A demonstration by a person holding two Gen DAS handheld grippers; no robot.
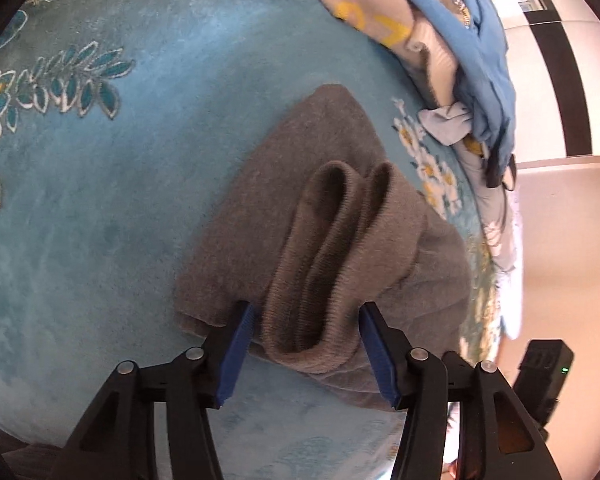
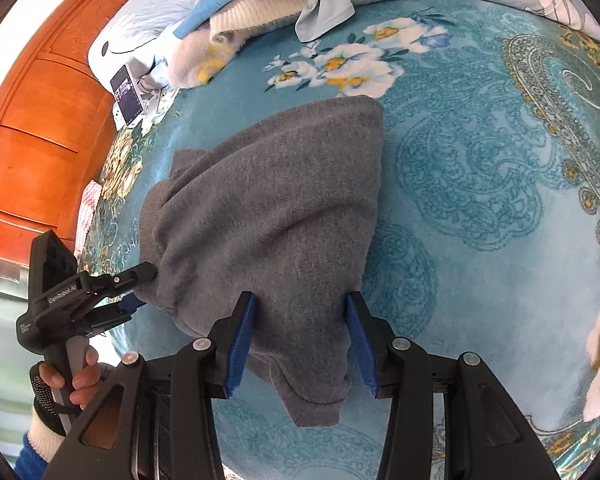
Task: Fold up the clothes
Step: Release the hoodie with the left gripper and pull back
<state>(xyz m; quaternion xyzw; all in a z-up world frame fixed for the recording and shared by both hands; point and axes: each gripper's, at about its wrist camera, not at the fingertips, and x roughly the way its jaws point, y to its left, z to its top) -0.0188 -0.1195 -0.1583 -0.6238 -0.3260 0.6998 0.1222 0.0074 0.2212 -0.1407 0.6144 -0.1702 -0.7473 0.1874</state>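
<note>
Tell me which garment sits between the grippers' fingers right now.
The grey knit sweater, spread alone on the teal bedspread. Both the left gripper and right gripper straddle its near edge, open. The blue and cream clothes are heaped at the far side, untouched.

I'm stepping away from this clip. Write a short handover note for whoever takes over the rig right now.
Left gripper: open, fingers either side of a bunched ribbed edge of the grey knitted sweater.
Right gripper: open, straddling the sweater's near edge.
The sweater lies partly folded on the teal floral bedspread.
Left: finish and flatten this fold, then take the heap of blue and cream clothes at the far edge.
</note>
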